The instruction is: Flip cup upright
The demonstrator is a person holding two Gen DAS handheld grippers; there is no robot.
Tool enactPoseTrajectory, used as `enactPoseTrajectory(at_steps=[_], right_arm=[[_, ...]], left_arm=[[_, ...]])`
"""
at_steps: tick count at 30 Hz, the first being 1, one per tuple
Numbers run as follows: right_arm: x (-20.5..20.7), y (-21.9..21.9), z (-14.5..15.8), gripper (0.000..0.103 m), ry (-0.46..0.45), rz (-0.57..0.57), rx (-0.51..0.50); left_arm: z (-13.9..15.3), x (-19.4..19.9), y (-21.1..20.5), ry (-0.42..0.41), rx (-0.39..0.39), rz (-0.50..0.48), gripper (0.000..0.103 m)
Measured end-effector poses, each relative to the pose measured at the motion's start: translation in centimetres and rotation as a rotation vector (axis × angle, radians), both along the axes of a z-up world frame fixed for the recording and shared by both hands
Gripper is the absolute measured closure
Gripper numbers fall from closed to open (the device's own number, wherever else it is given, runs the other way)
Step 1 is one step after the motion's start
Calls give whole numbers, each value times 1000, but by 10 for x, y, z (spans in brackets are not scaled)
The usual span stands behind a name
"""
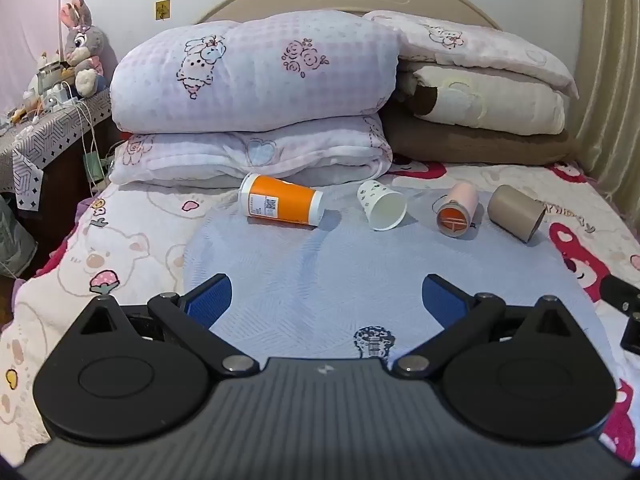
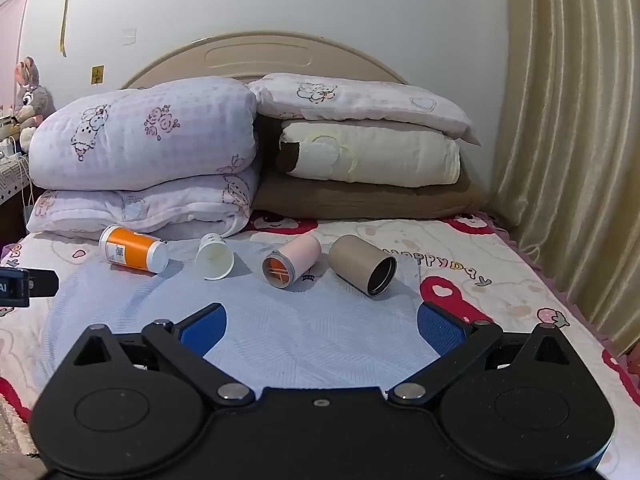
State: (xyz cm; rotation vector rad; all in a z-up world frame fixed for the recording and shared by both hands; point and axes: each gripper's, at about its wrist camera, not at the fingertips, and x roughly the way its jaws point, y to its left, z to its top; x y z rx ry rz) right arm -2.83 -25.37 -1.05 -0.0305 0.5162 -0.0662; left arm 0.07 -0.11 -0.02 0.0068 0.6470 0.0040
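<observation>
Several cups lie on their sides in a row on a pale blue cloth on the bed. From left: an orange cup, a white paper cup, a pink cup with an orange inside, and a brown cup. Their mouths point toward me. My left gripper is open and empty, well short of the cups. My right gripper is open and empty, also short of them.
Folded pink quilts and stacked pillows stand right behind the cups against the headboard. A nightstand with a plush rabbit and cables is at the left. A curtain hangs at the right. The other gripper's edge shows at right.
</observation>
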Motion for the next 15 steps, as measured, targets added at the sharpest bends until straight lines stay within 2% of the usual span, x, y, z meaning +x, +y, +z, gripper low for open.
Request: enactPoseTrajectory(at_steps=[9, 15], right_arm=[[2, 3, 0, 0, 3, 3, 21], [4, 3, -3, 0, 8, 5, 18]], left_arm=[[4, 3, 6, -3, 5, -7, 0], [9, -9, 2, -42, 31, -4, 0]])
